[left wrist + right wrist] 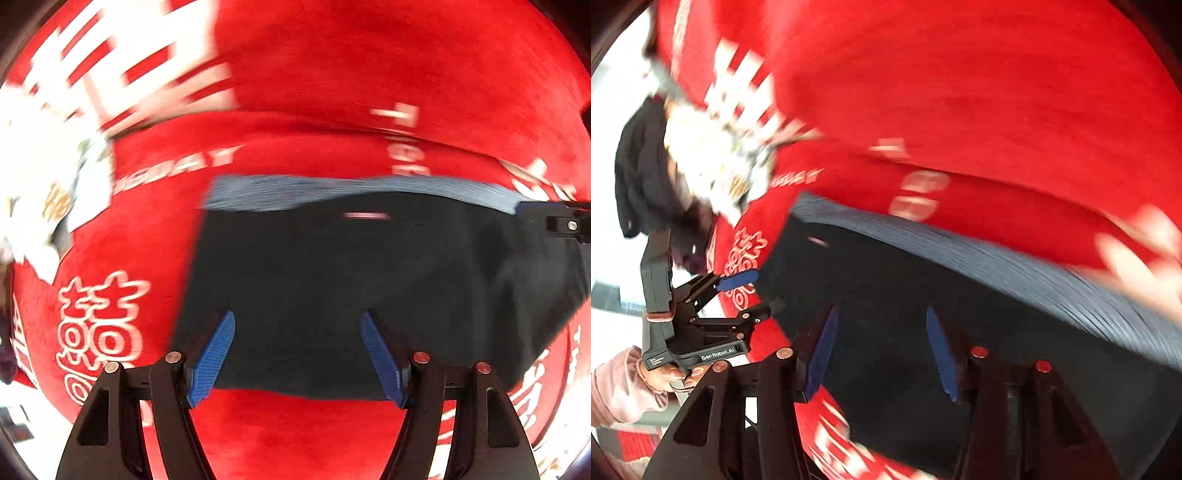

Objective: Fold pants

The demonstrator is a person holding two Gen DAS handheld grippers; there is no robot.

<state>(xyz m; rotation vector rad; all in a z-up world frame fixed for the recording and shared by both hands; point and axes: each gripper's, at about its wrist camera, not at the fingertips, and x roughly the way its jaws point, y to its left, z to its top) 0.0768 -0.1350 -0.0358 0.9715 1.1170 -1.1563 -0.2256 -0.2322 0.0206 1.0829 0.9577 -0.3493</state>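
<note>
While dark navy folded pants (351, 288) lie flat on the red printed cloth-covered table (332, 74), left tool (297, 321) and right tool (881, 317) hover over them, both spread wide, holding nothing.
</note>
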